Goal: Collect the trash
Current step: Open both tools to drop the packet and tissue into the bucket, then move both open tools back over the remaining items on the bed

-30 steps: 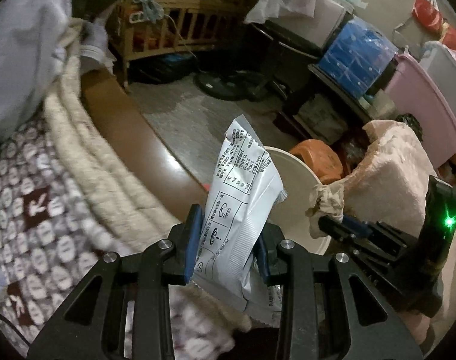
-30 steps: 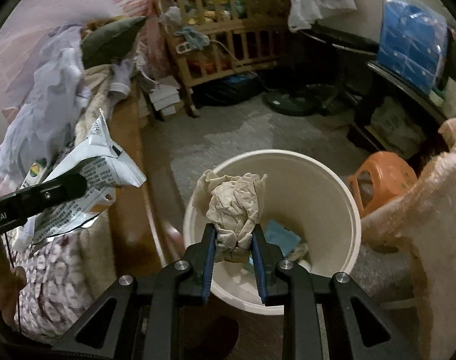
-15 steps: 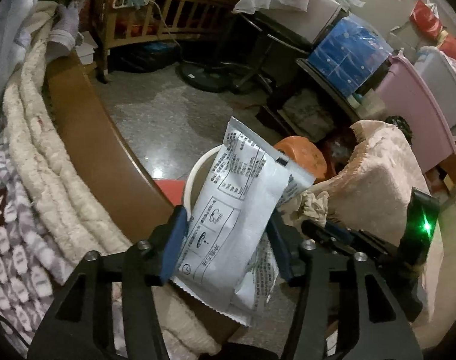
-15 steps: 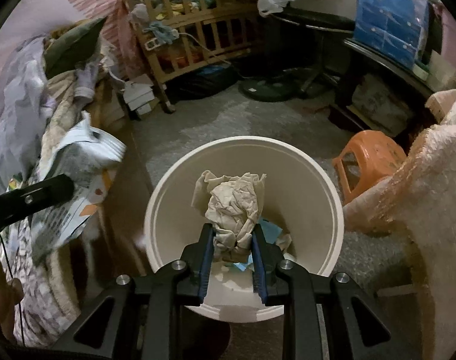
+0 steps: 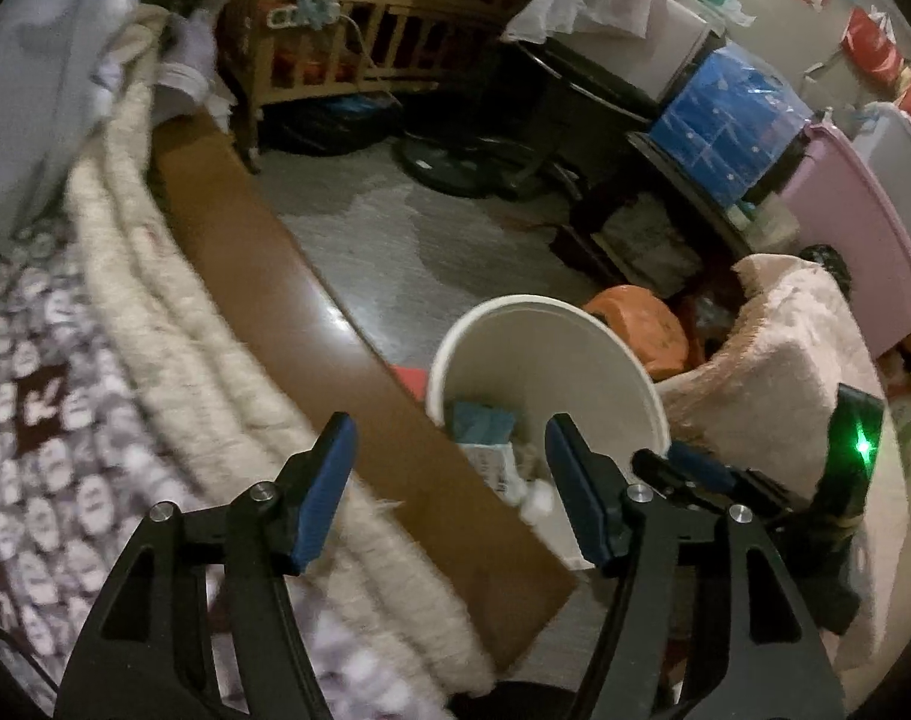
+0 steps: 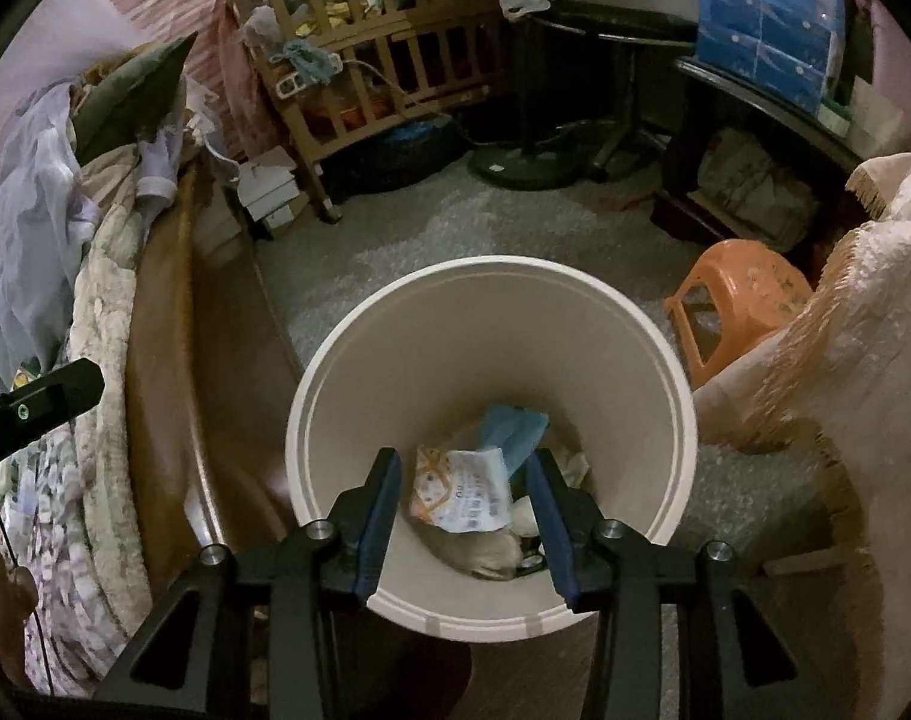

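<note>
Fingers [image 6: 383, 504] apart, wrapper [image 6: 461, 495] binned

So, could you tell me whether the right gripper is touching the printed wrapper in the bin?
Apart. In the right wrist view the right gripper has just been opening, its jaws empty, and the printed wrapper lies well below on the trash inside the white bin.

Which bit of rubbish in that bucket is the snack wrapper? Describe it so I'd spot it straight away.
Find the big cream bucket on the floor between the bed's wooden edge and the orange stool. At its bottom, the snack wrapper lies on top of the pile. It is the only piece with printed text, white with an orange patterned end, beside a plain blue scrap.
</note>
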Motion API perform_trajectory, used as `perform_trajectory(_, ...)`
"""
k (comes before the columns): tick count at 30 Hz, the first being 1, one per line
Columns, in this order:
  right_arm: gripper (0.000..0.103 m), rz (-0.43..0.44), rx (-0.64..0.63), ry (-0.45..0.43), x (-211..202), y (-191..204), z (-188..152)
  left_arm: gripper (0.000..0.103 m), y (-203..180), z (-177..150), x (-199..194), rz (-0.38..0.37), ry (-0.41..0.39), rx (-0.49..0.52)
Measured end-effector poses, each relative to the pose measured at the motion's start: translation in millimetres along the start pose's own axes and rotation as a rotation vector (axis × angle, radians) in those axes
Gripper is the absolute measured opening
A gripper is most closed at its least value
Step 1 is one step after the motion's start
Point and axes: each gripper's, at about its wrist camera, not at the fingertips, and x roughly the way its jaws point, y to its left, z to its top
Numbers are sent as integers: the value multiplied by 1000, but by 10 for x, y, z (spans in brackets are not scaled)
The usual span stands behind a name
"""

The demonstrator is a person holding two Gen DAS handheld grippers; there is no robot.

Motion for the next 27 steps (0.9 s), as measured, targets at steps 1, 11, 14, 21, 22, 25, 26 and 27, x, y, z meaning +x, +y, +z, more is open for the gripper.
perform_trajectory(1,42,5,-4,-3,-10,36,-9,64,35,-20,-26,17,-6,1)
perform_trajectory(11,42,50,-81,-11,-91,539,-70,64,448,-283,-403,185,-70,-24)
perform_trajectory(14,42,76,-112,-18,-154,750,-85,64,602,-382,-575,237,-98,-33)
perform_trajectory(21,42,151,-213,-34,-272,1357,-140,64,1091,-602,-982,356,-136,-90)
perform_trajectory(22,42,162,-226,-32,-271,1441,-152,64,1194,-645,-1060,378,-140,-103)
perform_trajectory(25,42,194,-268,-19,-272,1727,-212,64,1454,-746,-1250,422,-156,-138)
perform_trajectory(26,42,209,-283,-13,-269,1836,-236,64,1547,-775,-1311,437,-161,-151)
perform_trajectory(27,42,223,-297,-9,-268,1930,-253,64,1611,-799,-1355,447,-164,-160)
